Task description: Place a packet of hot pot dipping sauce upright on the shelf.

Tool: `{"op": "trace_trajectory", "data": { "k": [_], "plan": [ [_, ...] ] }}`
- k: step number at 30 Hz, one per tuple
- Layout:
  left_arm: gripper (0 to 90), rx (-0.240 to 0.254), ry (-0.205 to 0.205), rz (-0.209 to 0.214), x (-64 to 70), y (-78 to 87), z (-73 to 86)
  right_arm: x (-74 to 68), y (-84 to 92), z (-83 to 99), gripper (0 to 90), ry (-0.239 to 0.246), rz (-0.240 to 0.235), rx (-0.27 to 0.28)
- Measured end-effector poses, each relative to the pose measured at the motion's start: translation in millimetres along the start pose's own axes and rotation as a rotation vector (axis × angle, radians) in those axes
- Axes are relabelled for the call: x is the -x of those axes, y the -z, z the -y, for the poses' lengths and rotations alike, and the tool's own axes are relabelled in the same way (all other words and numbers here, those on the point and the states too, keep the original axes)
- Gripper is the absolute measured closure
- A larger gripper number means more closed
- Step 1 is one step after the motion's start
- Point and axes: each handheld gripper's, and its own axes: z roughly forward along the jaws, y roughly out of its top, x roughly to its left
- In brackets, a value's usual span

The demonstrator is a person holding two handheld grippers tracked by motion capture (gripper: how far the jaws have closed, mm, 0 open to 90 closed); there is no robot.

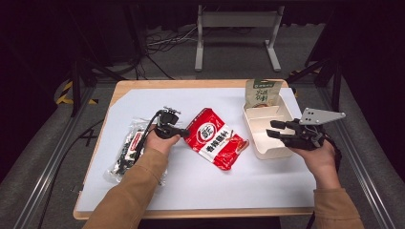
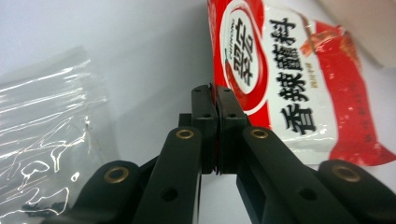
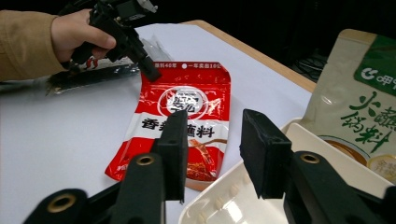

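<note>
- While the left tongs (image 2: pixel 215 100) look clamped fully together, their pads are pinched on the top edge of the red seasoning packet (image 1: pixel 215 138), right at its upper-left corner.
- That red packet lies flat on the white tabletop (image 1: pixel 191 176), about mid-table, between the two hands.
- Right tongs (image 3: pixel 217 142) are part open with a clear gap between the pads and nothing gripped; they hang over the near edge of the cream compartment tray (image 1: pixel 267 148).
- A green-and-beige snack pouch (image 1: pixel 261 93) leans upright at the far end of that tray.
- Left of the red packet, under the left forearm, there's a clear plastic bag (image 1: pixel 126 150) with dark stuff inside, lying flat.
</note>
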Motion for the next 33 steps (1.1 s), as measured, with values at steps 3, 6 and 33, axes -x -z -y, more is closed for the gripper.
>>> {"op": "trace_trajectory", "data": {
  "k": [3, 6, 33],
  "plan": [
    [88.6, 0.019, -0.009, 0.009, 5.0, 6.4, -2.0, 0.7, 0.3, -1.7, 65.0, -0.044, -0.012, -0.019],
    [88.6, 0.038, -0.015, 0.023, 9.9, 12.8, -4.4, 0.2, 1.5, -2.7, 66.3, -0.031, -0.005, -0.033],
    [89.2, 0.154, -0.361, 0.112, 110.2, 88.4, -31.8, -8.4, 5.2, -11.3, 54.7, 0.006, 0.01, -0.063]
  ]
}}
